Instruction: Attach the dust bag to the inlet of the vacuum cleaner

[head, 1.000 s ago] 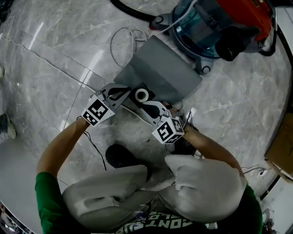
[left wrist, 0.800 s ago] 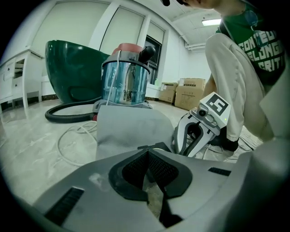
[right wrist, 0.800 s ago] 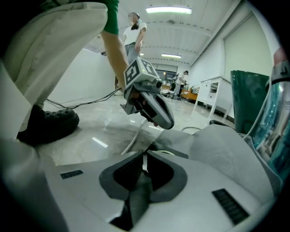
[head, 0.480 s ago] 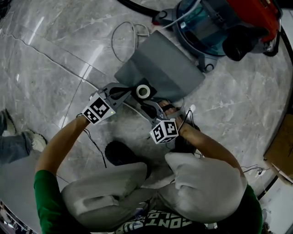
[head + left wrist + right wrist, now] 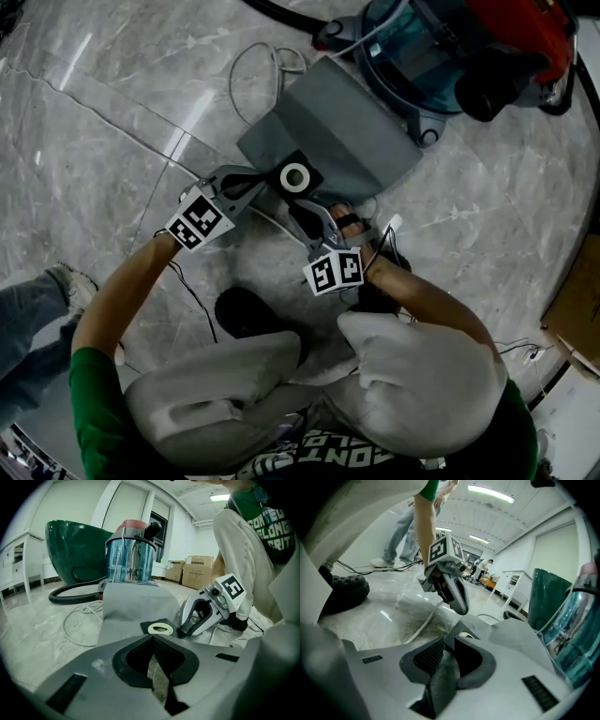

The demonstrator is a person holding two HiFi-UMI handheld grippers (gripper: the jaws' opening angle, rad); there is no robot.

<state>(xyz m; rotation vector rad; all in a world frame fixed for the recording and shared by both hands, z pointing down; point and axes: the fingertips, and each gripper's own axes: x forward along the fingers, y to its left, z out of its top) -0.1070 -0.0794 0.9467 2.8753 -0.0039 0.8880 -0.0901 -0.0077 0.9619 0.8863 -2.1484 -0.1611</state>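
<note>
The grey dust bag [image 5: 337, 131] lies on the marble floor, its black collar with a white ring [image 5: 296, 176] facing up at the near end. My left gripper [image 5: 265, 184] is shut at the collar's left edge; its tips [image 5: 151, 638] meet right against the collar [image 5: 161, 628]. From the near side, my right gripper [image 5: 298, 208] is shut on the bag, with grey fabric pinched between its pads [image 5: 440, 677]. The vacuum cleaner [image 5: 441, 47], a blue drum with a red top, stands just beyond the bag. Its inlet is not visible.
A black hose [image 5: 281, 19] and a white cable loop [image 5: 248, 80] lie beside the vacuum. My dark shoe [image 5: 246, 319] is near the grippers. Another person's leg [image 5: 28, 309] is at the left. Cardboard [image 5: 577, 300] sits far right, and a green chair [image 5: 75, 545] behind the vacuum.
The collar has turned flat, so its black square and ring face up. Both grippers have shifted slightly with the bag's near end. A person's leg has come in at the left.
</note>
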